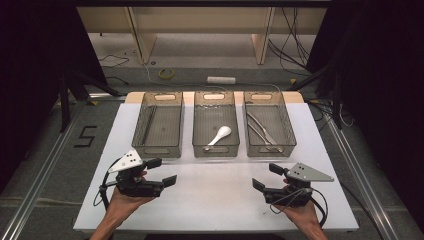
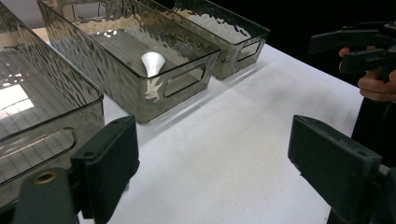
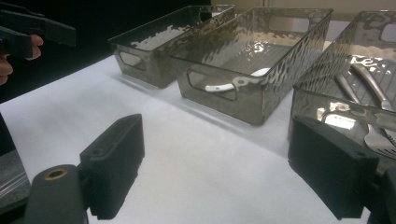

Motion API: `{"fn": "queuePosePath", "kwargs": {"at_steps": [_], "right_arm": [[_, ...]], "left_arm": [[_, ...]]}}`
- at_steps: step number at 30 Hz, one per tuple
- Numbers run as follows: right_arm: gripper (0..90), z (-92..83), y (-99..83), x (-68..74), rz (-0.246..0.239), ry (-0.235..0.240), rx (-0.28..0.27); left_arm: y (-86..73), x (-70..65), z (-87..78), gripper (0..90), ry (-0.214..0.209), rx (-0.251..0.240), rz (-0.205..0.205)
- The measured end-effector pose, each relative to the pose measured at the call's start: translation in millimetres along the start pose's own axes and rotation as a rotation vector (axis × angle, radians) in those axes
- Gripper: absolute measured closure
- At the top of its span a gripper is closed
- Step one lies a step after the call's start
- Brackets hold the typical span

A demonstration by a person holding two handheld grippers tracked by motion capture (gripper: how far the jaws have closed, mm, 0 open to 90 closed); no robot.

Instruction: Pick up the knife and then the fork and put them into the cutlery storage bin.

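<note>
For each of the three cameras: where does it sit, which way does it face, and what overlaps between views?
High view: above the person's side, looking forward and down on the white table, three bins, both hands with left tongs and right tongs.
Left gripper view: on the left tongs, looking across the table past its open jaws; right hand beyond.
Right gripper view: on the right tongs, jaws open, facing the bins; left hand at the edge.
Shared: the white spoon in the middle bin.

front: white table bare | beyond: three bins block
</note>
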State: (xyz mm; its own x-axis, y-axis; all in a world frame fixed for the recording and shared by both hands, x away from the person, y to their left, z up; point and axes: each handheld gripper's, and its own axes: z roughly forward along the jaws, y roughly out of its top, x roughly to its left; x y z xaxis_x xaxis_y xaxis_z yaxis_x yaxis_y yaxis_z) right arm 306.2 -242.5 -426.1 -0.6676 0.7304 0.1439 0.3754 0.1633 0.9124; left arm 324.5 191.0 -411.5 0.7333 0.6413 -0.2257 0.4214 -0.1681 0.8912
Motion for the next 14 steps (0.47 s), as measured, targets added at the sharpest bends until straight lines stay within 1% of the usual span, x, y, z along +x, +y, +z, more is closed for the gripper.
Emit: {"fn": "queuePosePath", "kwargs": {"at_steps": [14], "right_arm": [[19.3, 0.2, -0.2, -0.6, -0.011, -0.01, 0.003]], "left_arm": [[-0.1, -0.1, 0.8, 15.9, 0.002, 0.004, 0.005]]}}
